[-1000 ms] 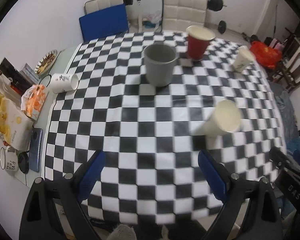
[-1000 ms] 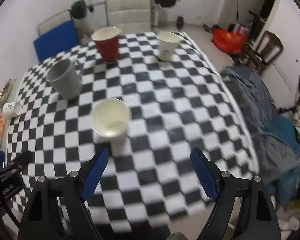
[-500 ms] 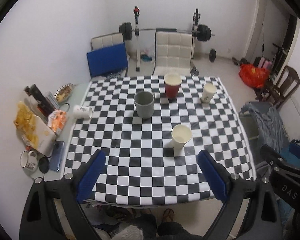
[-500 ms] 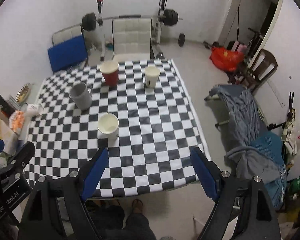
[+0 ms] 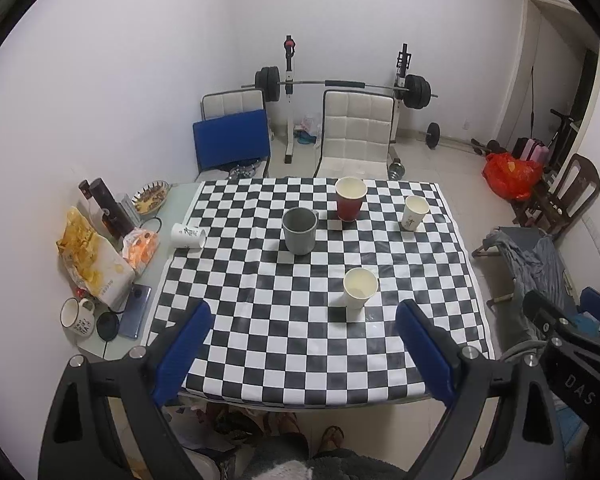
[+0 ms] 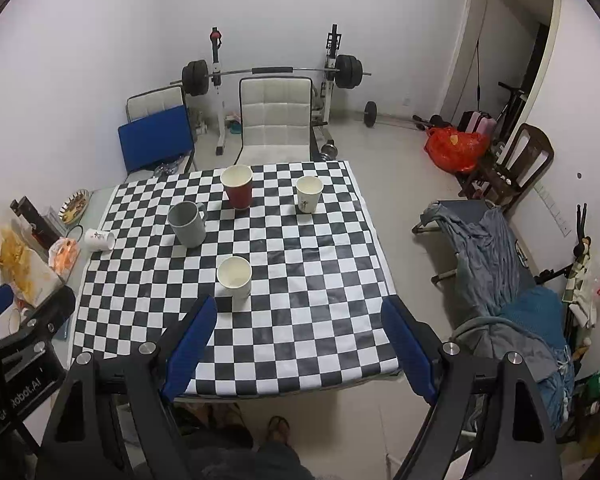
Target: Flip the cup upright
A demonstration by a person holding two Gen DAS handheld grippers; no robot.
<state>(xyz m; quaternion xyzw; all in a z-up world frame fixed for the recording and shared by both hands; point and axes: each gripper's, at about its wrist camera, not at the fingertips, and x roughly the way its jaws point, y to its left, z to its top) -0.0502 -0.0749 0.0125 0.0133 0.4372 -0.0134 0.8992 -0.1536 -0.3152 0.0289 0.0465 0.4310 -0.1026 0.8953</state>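
Note:
A plain white paper cup (image 5: 359,293) stands upright near the front middle of the checkered table (image 5: 260,344); it also shows in the right wrist view (image 6: 234,277). My left gripper (image 5: 304,328) is open and empty, held high and back from the table's front edge. My right gripper (image 6: 298,322) is open and empty too, equally far back. A small printed white cup (image 5: 187,235) lies on its side at the table's left edge, also seen in the right wrist view (image 6: 99,239).
A grey mug (image 5: 299,230), a red cup (image 5: 350,198) and a printed paper cup (image 5: 415,213) stand upright at the back. Snack bags, a phone and a mug (image 5: 76,317) crowd the left side. Chairs and a barbell rack stand behind; a clothes-draped chair (image 6: 492,248) is at the right.
Both grippers have pulled up and far back from the table, so the whole table and room now show. The white cup stands upright where it was blurred and tilted a second ago.

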